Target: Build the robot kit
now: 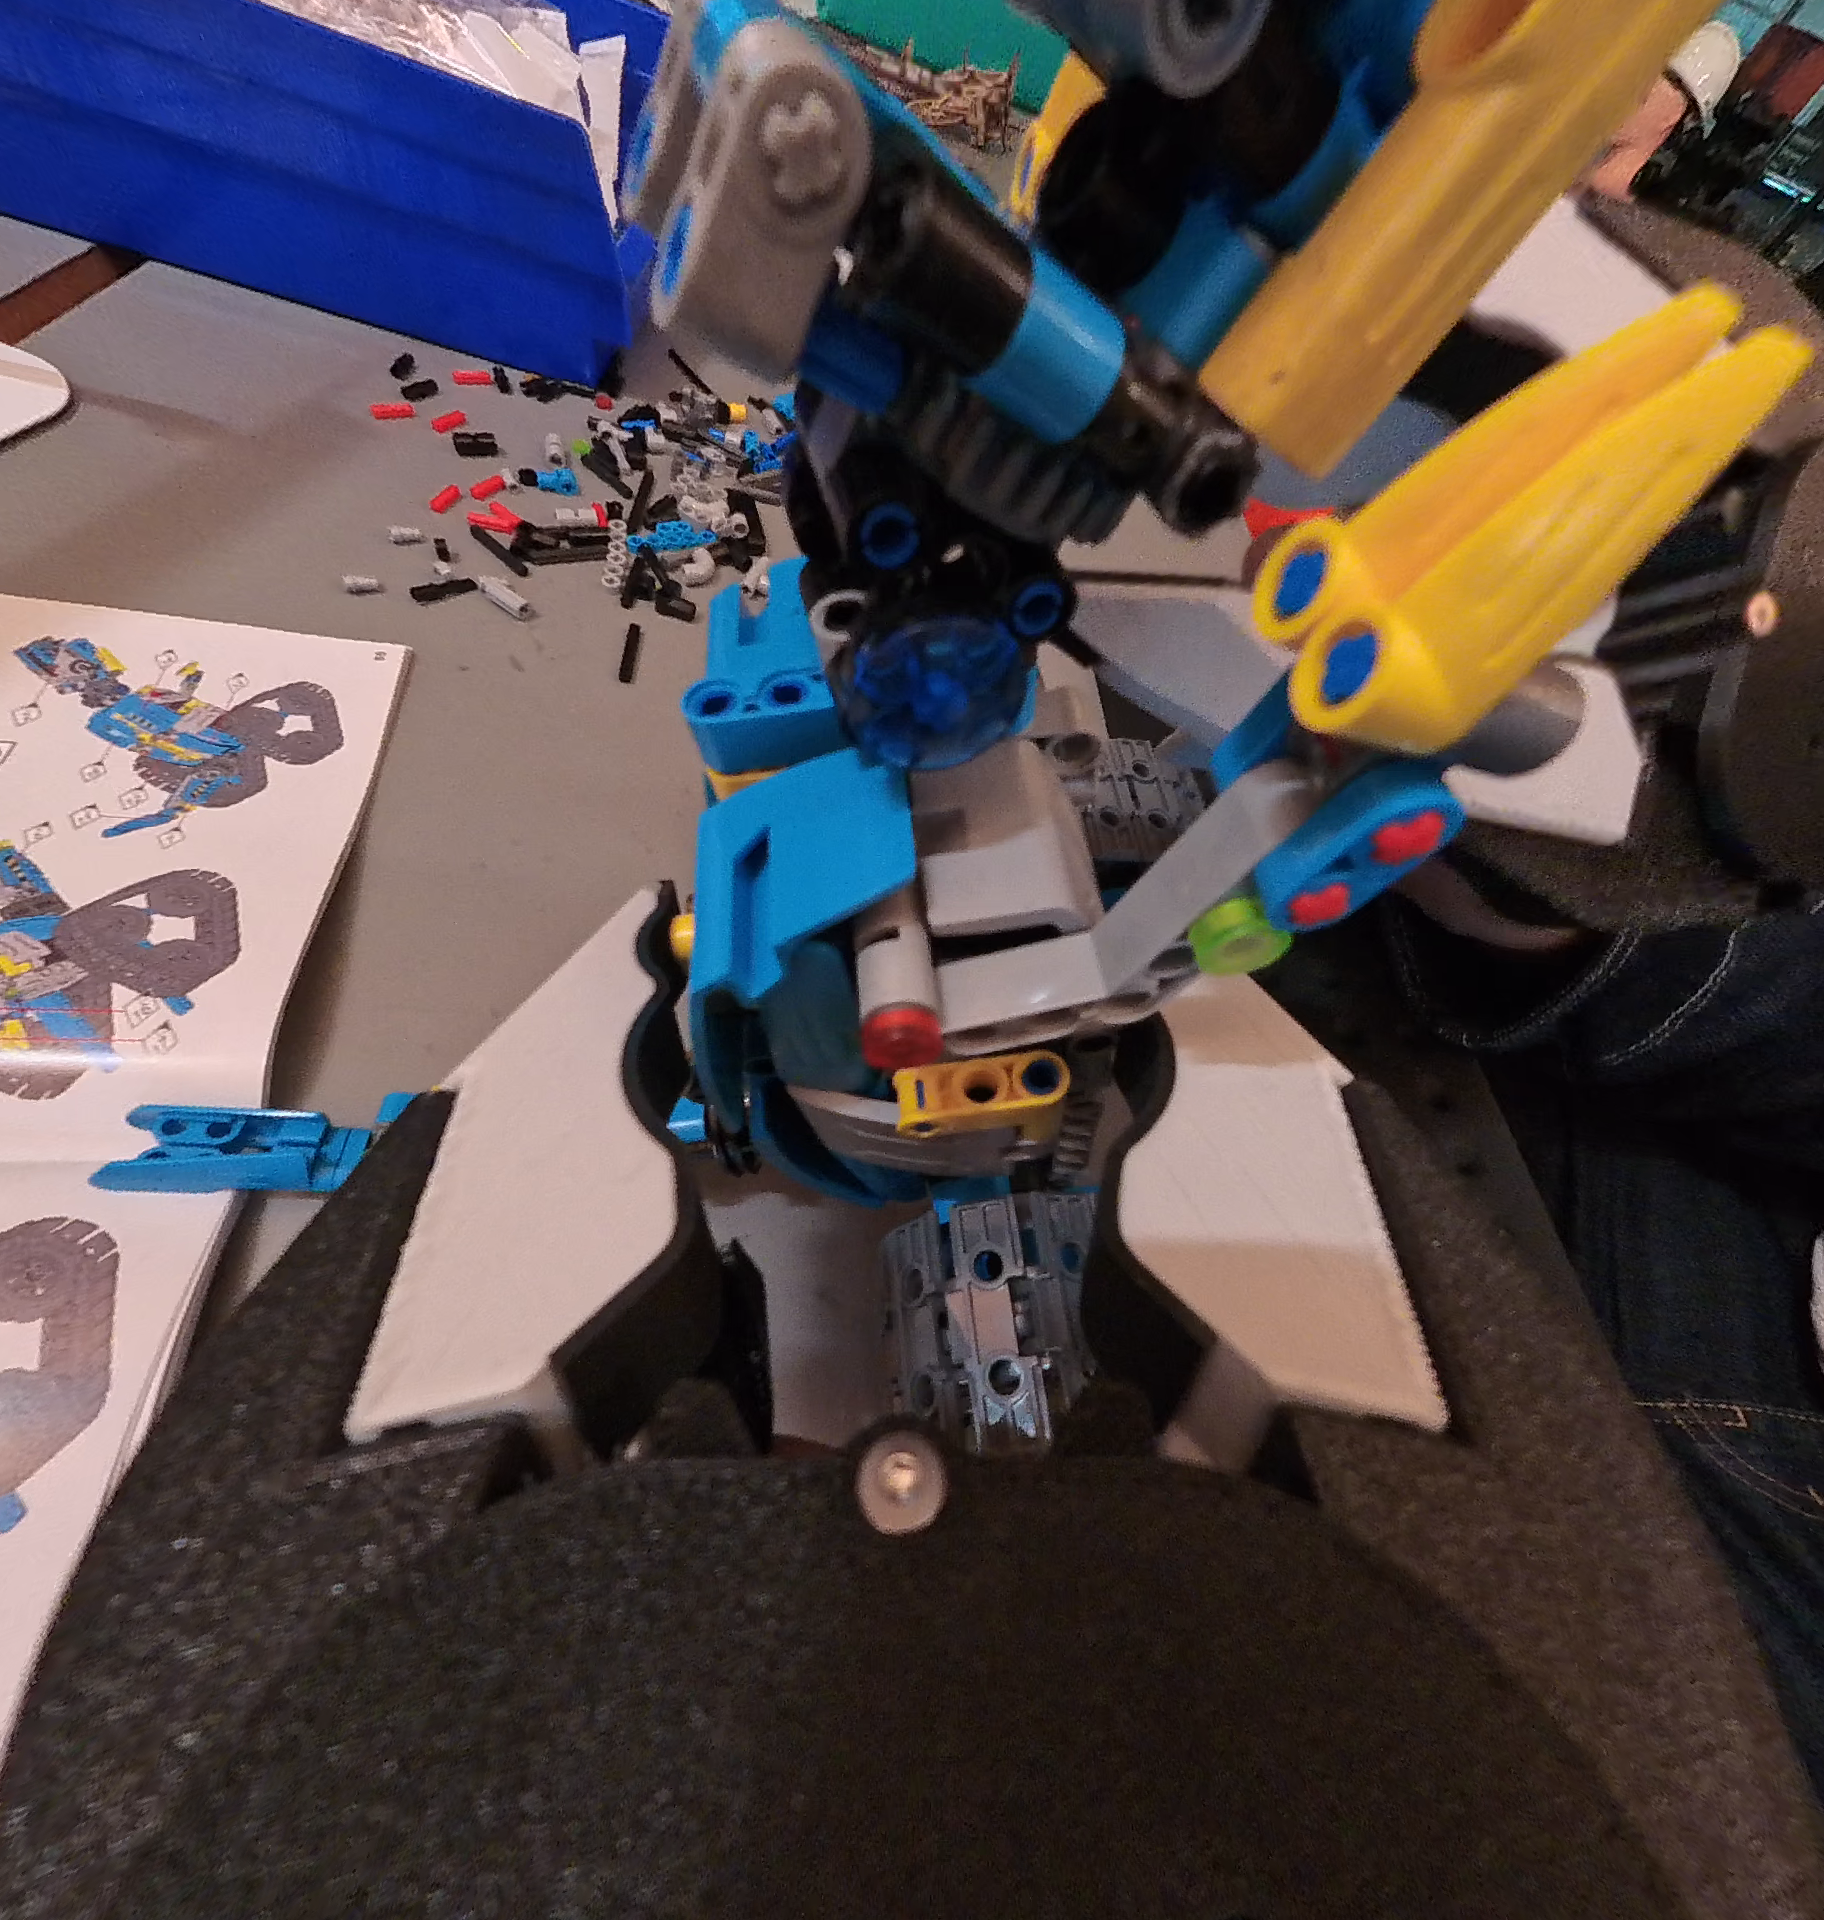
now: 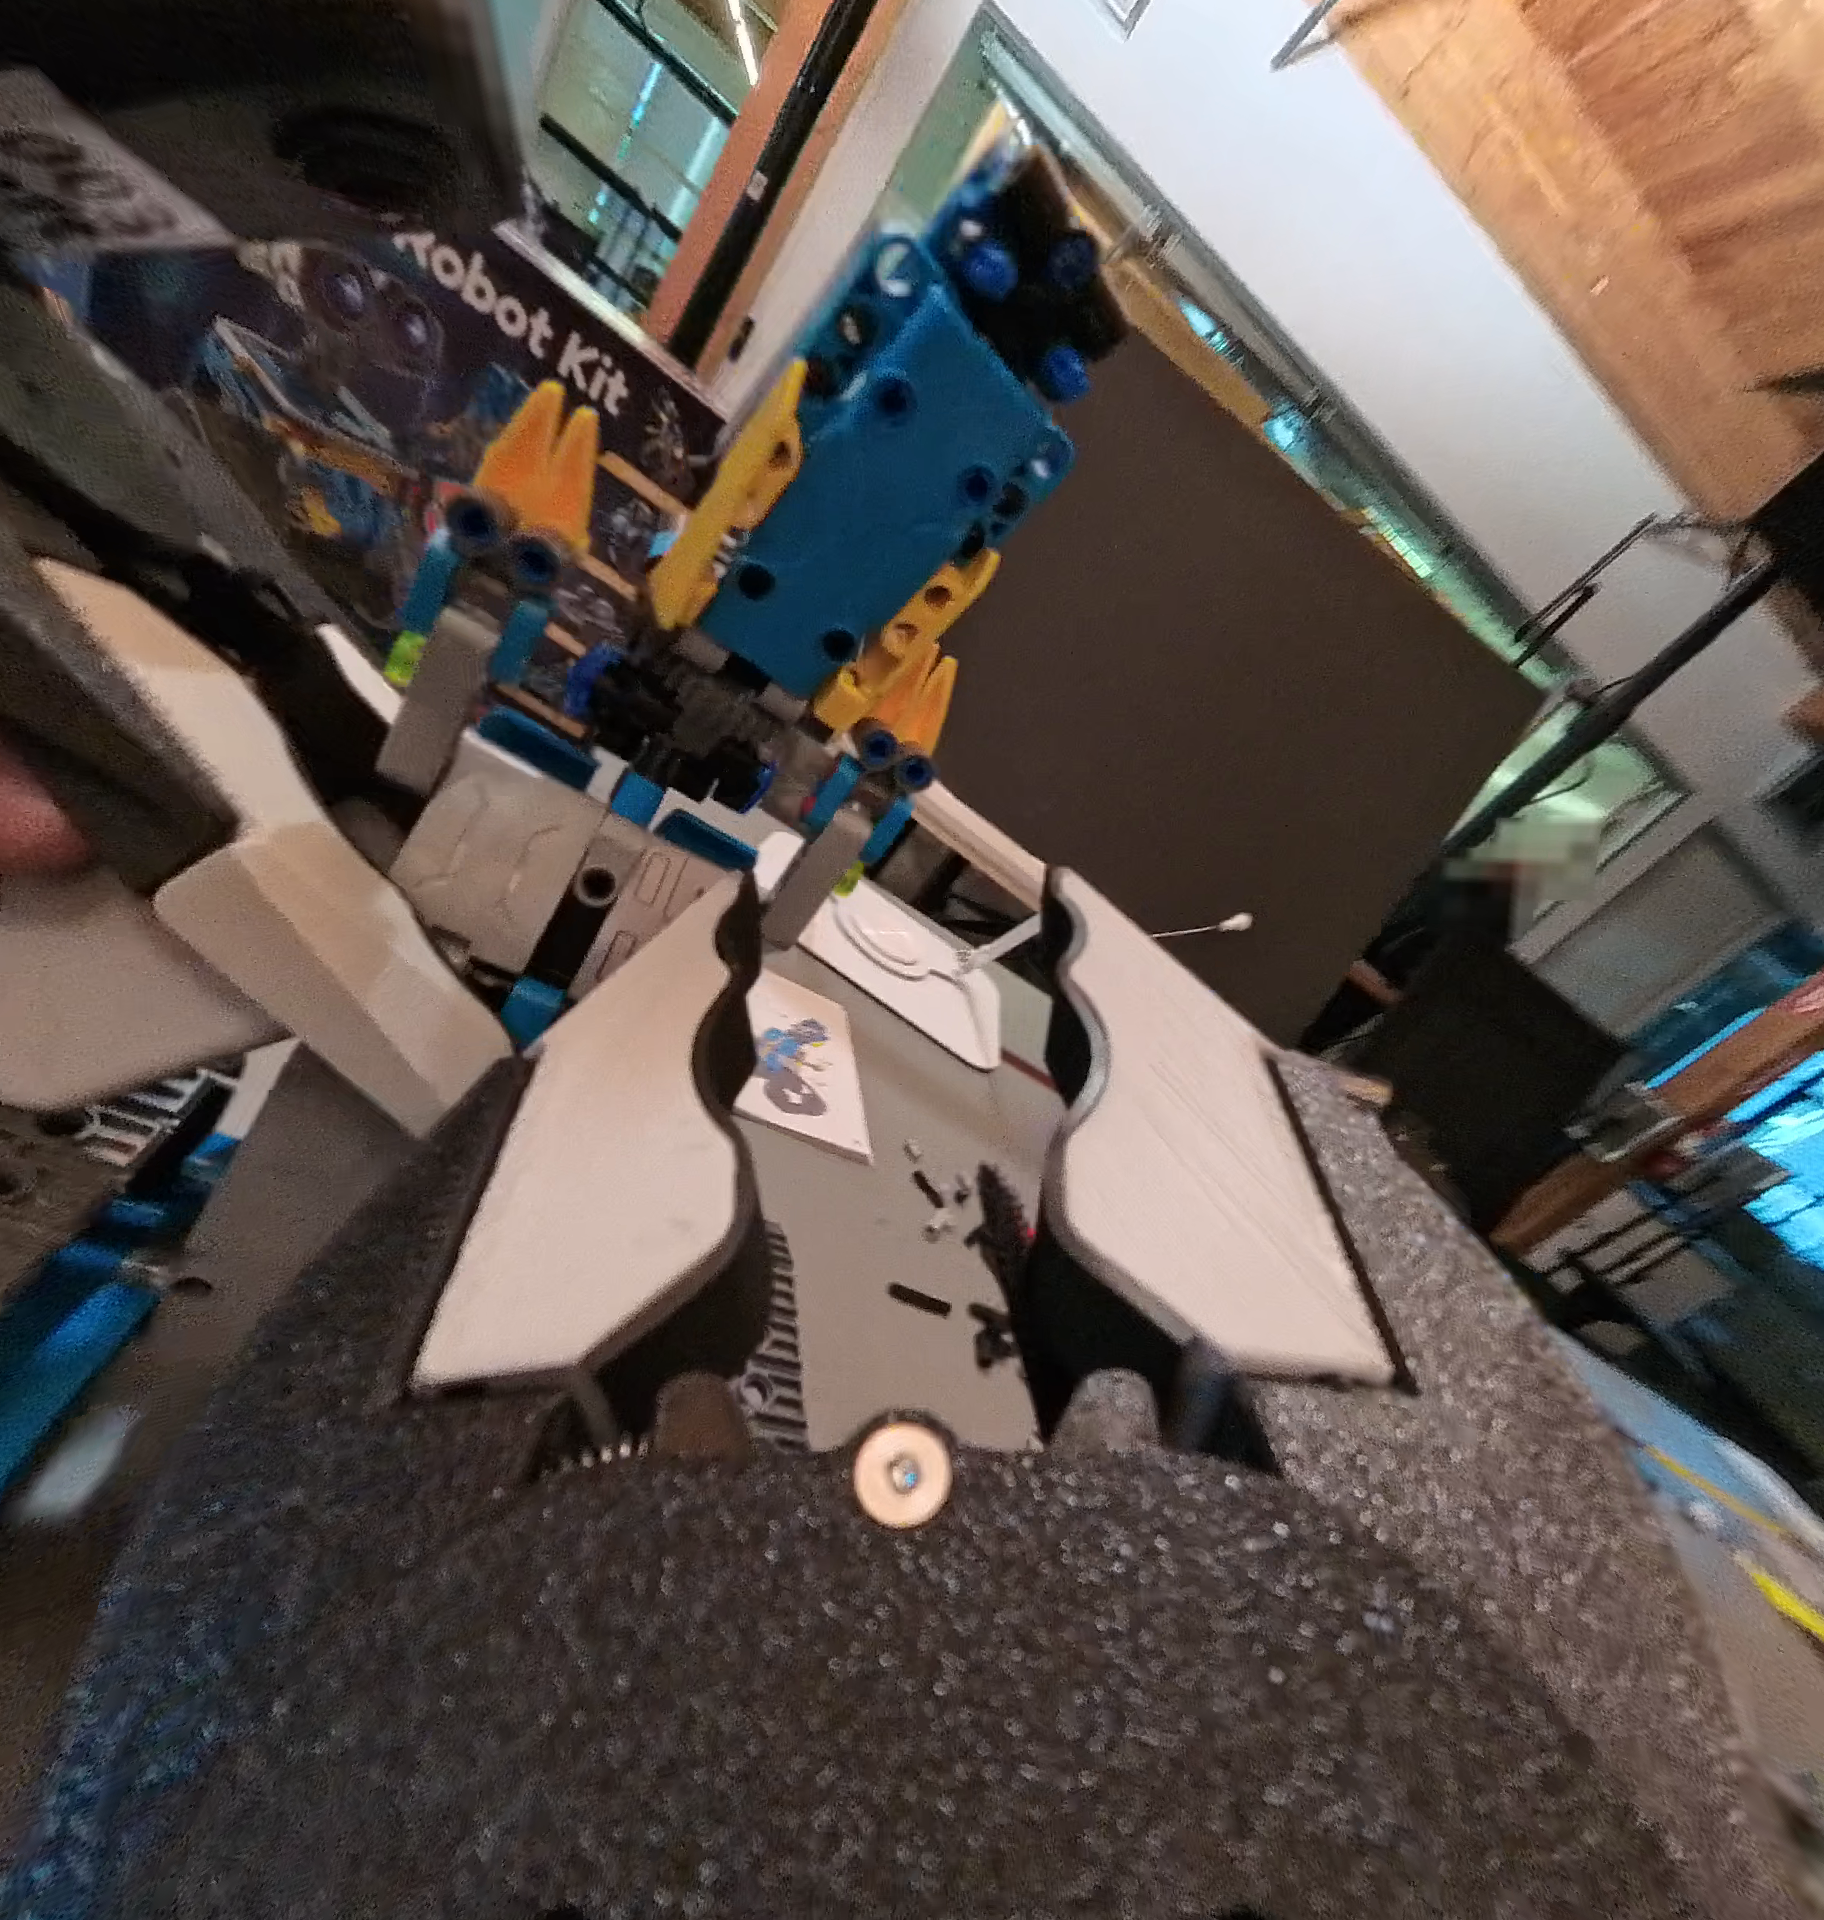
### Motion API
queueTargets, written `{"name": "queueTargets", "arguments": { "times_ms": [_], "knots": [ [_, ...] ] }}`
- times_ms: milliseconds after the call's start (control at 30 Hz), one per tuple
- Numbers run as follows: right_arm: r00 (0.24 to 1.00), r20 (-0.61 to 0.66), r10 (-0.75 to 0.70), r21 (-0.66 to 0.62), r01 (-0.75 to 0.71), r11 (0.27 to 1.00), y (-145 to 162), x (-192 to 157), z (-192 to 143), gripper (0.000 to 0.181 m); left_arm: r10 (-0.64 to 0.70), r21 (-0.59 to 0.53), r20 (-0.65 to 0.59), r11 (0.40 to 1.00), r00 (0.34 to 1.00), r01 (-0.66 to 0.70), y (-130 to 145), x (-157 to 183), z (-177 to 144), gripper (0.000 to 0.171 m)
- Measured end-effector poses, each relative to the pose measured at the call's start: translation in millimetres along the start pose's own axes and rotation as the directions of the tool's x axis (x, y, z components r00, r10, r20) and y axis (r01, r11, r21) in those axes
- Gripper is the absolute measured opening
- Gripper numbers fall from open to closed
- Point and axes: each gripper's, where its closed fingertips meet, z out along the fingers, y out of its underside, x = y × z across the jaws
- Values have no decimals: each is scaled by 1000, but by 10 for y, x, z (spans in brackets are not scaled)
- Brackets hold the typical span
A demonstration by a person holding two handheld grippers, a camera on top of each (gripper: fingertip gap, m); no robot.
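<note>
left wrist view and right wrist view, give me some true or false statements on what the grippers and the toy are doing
1. The left gripper is shut on the brick robot. True.
2. The right gripper holds a loose part. False: it is open, nothing between its fingers.
3. Loose parts lie on the table by a blue bin. True.
4. The bin is red. False: blue.
5. A booklet lies open on the table. True.
</note>
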Motion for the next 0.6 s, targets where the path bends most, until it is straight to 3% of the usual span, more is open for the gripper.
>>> {"name": "queueTargets", "arguments": {
  "times_ms": [100, 433, 600],
  "knots": [
    [996, -27, -90, -7, 90, 996, 19, -76, -51, 43, -6, 4, -4, 1000, 1000, 6, 2, -7, -2, 84],
    [944, -124, -306, -40, 303, 952, -102, -7, 45, 52, -15, 5, -3, 1000, 1000, 15, 4, -20, 0, 84],
    [943, -124, -308, -39, 306, 951, -51, -107, -16, 29, 12, 2, -10, 1000, 1000, -12, 1, 20, 12, 84]
  ]
}}
